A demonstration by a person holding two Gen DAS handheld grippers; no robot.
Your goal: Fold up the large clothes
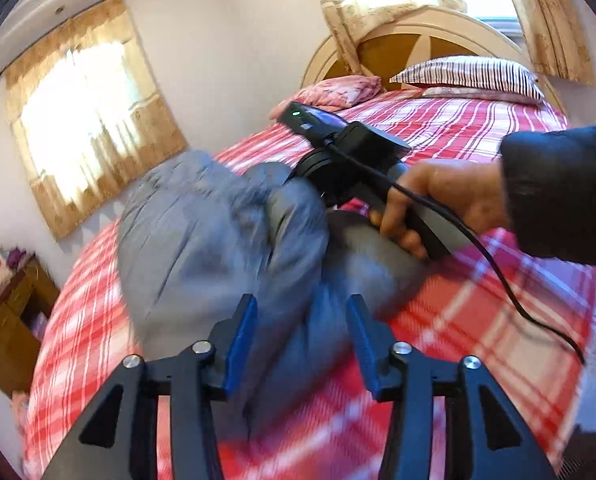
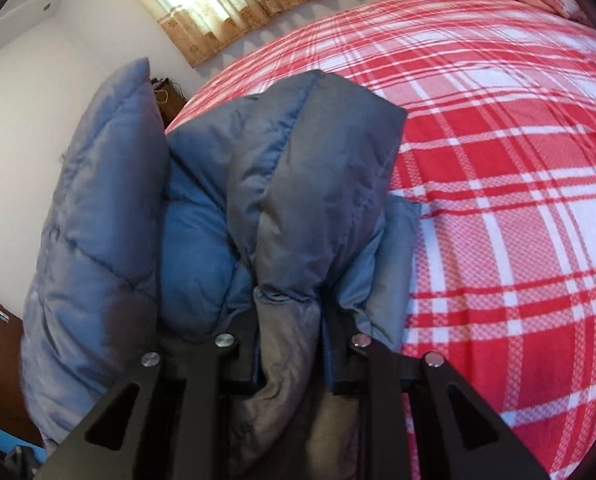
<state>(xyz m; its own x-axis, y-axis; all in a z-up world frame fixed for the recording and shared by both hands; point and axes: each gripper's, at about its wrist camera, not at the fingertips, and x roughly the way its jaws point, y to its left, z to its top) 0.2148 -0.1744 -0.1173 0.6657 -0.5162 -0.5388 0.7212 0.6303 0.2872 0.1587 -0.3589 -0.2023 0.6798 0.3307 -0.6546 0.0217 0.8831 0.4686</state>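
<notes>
A grey-blue padded jacket [image 2: 290, 184] lies bunched in puffy folds on a bed covered by a red-and-white plaid bedspread [image 2: 517, 220], toward the bed's left side. In the right wrist view one quilted panel stands up at the left, and a thick fold runs back between the fingers of the right gripper [image 2: 288, 320], which is clamped on that fold; the fabric hides most of the finger pads.

In the left wrist view the left gripper [image 1: 301, 320] is held just above the near edge of the jacket [image 1: 218, 232], its two blue-padded fingers [image 1: 244, 332] spread apart with nothing between them. The picture is blurred here, so contact with the cloth cannot be judged.

Beyond the jacket, the person's right hand [image 1: 449, 204] wraps the right gripper's handle, dark sleeve behind it, and a black cable [image 1: 497, 272] trails over the bedspread.

At the far end are three pillows: one pink [image 1: 337, 90], one striped [image 1: 469, 74], and a pale one [image 1: 477, 94] under the striped. Behind them stands a cream arched headboard [image 1: 425, 24]. Two curtained windows [image 1: 86, 108] show, and a wooden cabinet [image 1: 14, 320] stands left of the bed.
</notes>
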